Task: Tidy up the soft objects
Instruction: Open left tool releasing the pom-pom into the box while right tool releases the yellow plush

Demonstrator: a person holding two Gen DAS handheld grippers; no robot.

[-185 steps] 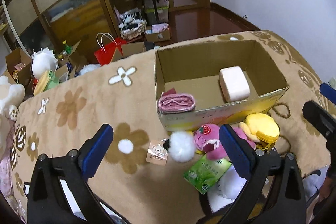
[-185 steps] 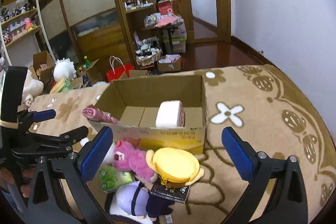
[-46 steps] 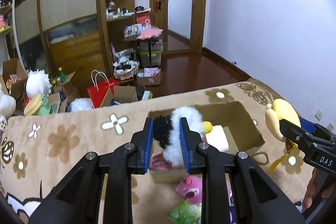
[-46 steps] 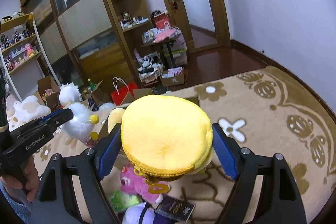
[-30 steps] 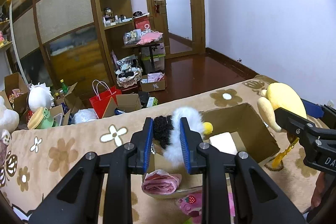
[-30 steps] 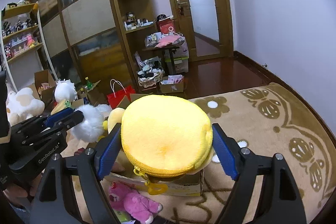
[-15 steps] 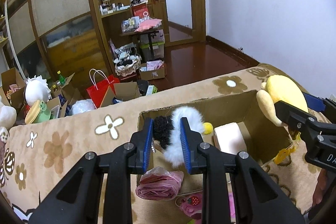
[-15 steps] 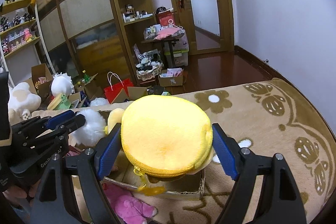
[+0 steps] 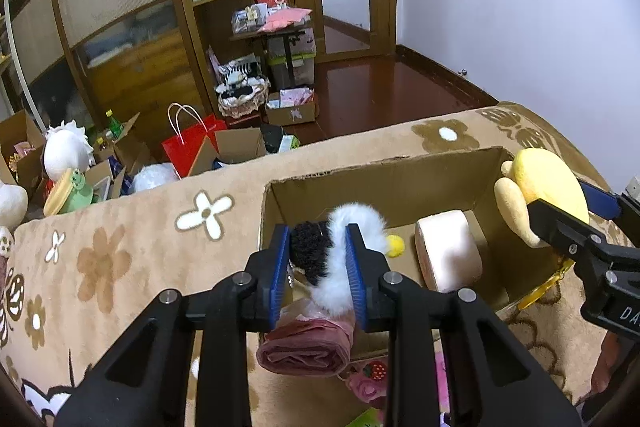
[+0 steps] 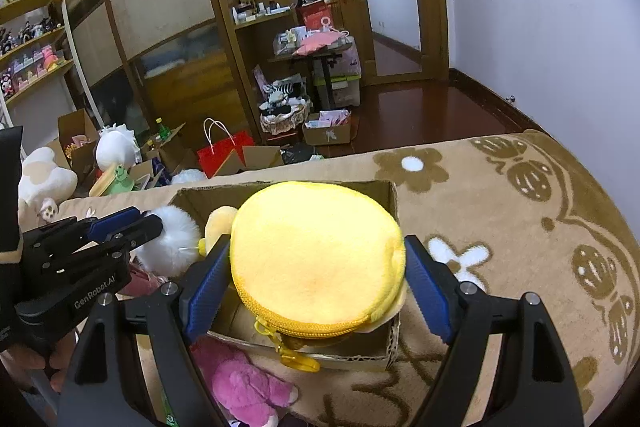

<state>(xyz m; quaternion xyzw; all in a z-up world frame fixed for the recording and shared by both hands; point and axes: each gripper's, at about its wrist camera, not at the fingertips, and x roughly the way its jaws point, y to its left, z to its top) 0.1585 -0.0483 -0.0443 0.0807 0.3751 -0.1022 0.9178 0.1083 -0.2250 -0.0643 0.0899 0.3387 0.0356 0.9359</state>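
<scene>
Both grippers have carried their loads from the blanket up over the cardboard box (image 9: 384,171): left gripper (image 9: 318,267) clamps the white pompom (image 9: 344,267), right gripper (image 10: 316,287) clamps the yellow pouch (image 10: 316,259). Neither is released; a pink plush (image 10: 244,383) waits before the box.

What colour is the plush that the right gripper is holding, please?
Yellow: the plush in the right gripper shows best in the right wrist view.

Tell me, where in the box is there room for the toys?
Bare floor of the cardboard box lies along its back wall, behind the pink cushion. The front-left corner, by the pink roll, is crowded.
</scene>
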